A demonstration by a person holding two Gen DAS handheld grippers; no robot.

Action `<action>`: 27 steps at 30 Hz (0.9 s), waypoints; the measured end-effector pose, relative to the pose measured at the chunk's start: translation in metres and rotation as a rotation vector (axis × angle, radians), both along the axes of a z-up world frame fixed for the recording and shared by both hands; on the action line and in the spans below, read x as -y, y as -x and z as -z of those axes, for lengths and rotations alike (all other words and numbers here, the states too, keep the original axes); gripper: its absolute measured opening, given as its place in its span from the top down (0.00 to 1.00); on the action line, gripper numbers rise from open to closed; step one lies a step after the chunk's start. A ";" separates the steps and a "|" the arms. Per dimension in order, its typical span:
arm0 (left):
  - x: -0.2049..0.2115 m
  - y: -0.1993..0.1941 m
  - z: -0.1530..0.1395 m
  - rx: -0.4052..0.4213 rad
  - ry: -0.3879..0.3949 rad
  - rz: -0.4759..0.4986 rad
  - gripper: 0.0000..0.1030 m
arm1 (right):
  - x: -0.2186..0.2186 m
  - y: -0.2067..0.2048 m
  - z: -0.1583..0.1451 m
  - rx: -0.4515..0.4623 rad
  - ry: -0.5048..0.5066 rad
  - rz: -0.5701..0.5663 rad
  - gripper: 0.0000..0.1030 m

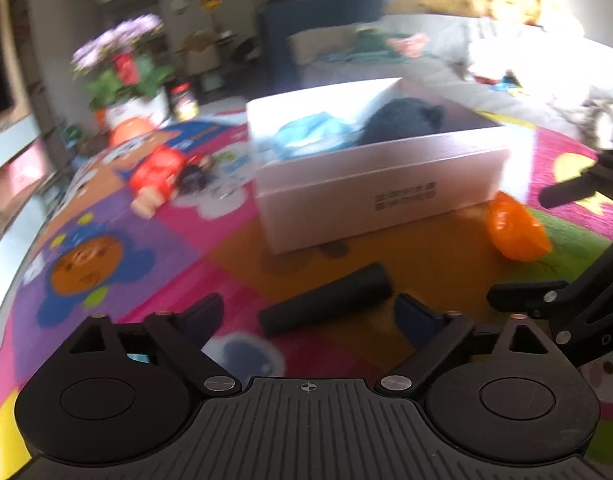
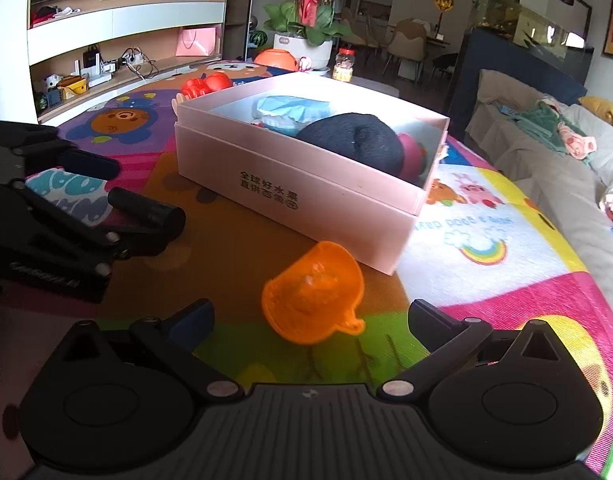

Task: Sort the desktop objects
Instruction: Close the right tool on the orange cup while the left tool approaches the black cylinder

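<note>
A black cylinder [image 1: 326,300] lies on the colourful play mat, just ahead of and between the fingers of my open, empty left gripper [image 1: 310,312]; it also shows in the right wrist view [image 2: 146,210]. An orange plastic cup [image 2: 312,292] lies on its side just ahead of my open, empty right gripper [image 2: 312,320]; it also shows in the left wrist view [image 1: 516,230]. Behind both stands a pink open box [image 2: 306,204] holding a dark blue round thing [image 2: 354,142], a light blue item [image 2: 290,110] and a pink item. The box also shows in the left wrist view [image 1: 386,184].
A red and orange doll [image 1: 154,168] lies on the mat left of the box. A flower pot [image 2: 306,46] and a jar [image 2: 343,65] stand behind. A grey sofa [image 2: 546,168] runs along the right. The left gripper's body [image 2: 46,216] is at the left of the right wrist view.
</note>
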State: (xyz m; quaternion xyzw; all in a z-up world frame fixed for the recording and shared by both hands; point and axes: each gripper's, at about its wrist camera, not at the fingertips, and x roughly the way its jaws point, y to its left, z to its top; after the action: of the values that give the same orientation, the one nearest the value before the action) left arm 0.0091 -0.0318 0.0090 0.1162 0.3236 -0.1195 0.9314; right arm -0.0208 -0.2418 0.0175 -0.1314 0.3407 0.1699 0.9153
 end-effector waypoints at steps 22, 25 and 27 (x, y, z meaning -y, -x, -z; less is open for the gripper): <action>-0.012 0.025 -0.005 -0.024 0.080 -0.006 0.72 | 0.031 0.031 -0.048 0.002 -0.116 -0.017 0.49; -0.021 0.029 -0.006 -0.045 0.102 -0.049 0.46 | 0.032 0.045 -0.061 0.065 -0.085 -0.030 0.49; -0.023 0.031 -0.010 -0.077 0.171 -0.044 0.40 | 0.031 0.050 -0.066 0.087 -0.075 -0.030 0.49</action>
State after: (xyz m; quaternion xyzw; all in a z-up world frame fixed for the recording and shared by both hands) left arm -0.0223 -0.0084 0.0191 0.0246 0.3504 -0.1307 0.9271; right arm -0.0710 -0.2732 0.0832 -0.1094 0.2920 0.1903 0.9309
